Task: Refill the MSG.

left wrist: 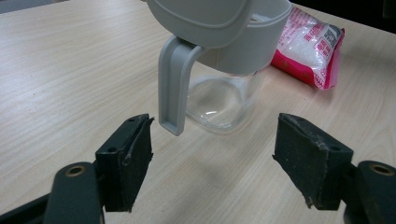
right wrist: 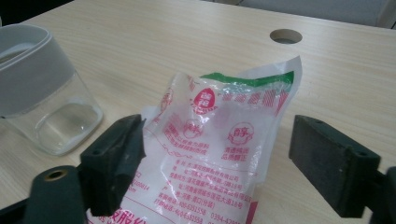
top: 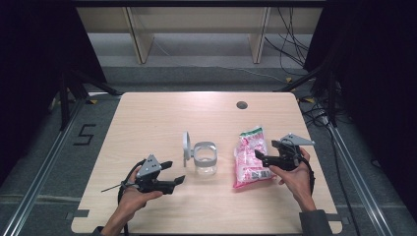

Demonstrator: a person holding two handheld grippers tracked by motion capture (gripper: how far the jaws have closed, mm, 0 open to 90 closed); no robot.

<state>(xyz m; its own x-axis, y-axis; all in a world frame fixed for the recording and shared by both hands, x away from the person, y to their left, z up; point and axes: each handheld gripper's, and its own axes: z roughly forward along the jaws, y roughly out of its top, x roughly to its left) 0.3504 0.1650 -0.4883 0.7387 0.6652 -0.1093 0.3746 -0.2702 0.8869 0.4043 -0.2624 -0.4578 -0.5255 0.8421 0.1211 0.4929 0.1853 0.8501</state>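
On the pale wooden desk (top: 162,113), near centre: clear jar (top: 205,160) with grey collar, standing upright, its hinged grey lid (top: 186,146) flipped up at the jar's 9 o'clock side. At 3 o'clock from the jar, just apart from it: pink-and-white printed bag (top: 251,157) of white grains, lying flat, green-edged top end pointing toward 12 o'clock. At 7 o'clock from the jar, held in the person's left hand: left tool (top: 173,173), released, jaws spread wide, aimed at the jar and near it without touching; lid tab hanging between the jaws in the left gripper view. At 3 o'clock from the bag: right tool (top: 261,156), also released, jaws wide apart over the bag's right edge, straddling the crinkled bag in the right gripper view, contact not clear. Beyond the bag at 12 o'clock: round cable hole (top: 241,104) in the desk.
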